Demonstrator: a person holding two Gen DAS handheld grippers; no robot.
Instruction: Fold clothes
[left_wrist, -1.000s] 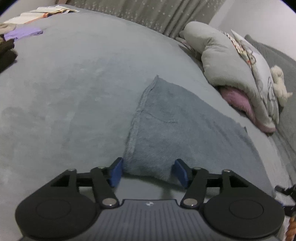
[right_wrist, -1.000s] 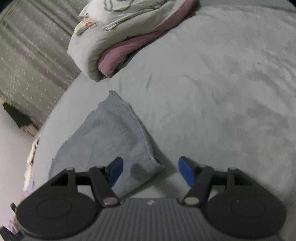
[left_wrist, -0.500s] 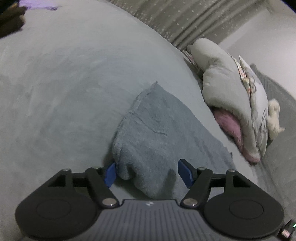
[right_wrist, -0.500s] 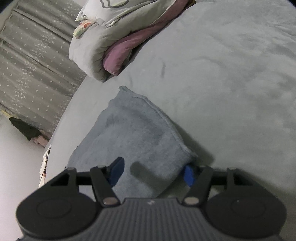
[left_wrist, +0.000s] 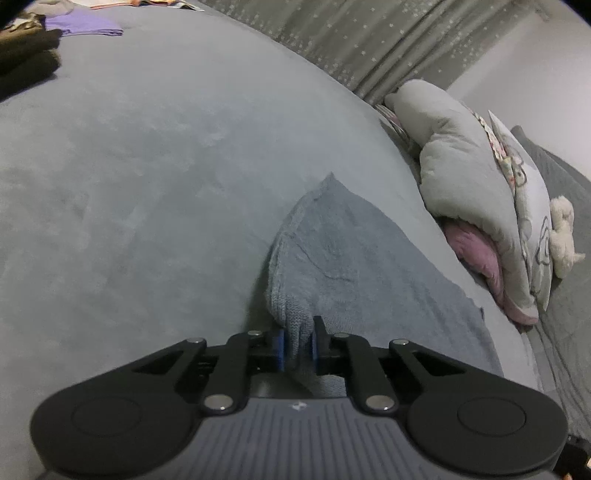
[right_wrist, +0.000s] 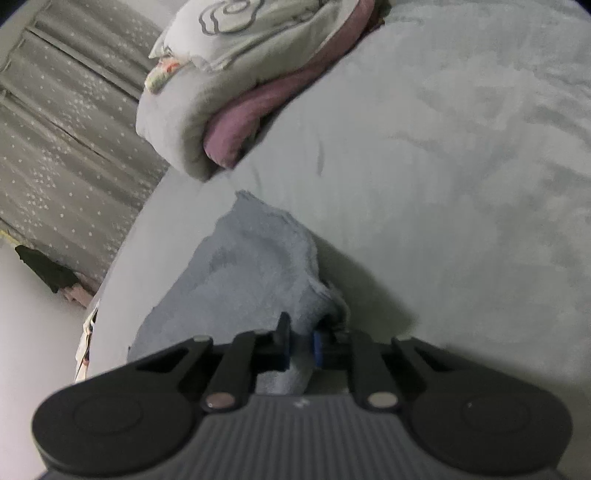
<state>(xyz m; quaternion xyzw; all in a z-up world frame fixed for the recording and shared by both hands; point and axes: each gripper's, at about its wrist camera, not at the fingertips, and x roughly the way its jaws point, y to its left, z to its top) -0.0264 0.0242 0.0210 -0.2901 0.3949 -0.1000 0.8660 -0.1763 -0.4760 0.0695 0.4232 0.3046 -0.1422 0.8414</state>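
- Both spread a second ago, the left hand-held gripper (left_wrist: 298, 345) and right hand-held gripper (right_wrist: 301, 345) now pinch the grey cloth (left_wrist: 354, 266) — near corners.
- Soft, light, limp — best held by corners.

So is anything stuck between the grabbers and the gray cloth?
No. The left gripper and the right gripper are both shut directly on the gray cloth, pinching its near corners.

Open grey bed (left_wrist: 155, 177) left of and beyond the blue-grey cloth (left_wrist: 354, 266); clear bed (right_wrist: 461, 192) to its right. Obstacles: heaped bedding (left_wrist: 476, 192) near the far right, dark folded clothes (left_wrist: 29, 62) at far left.
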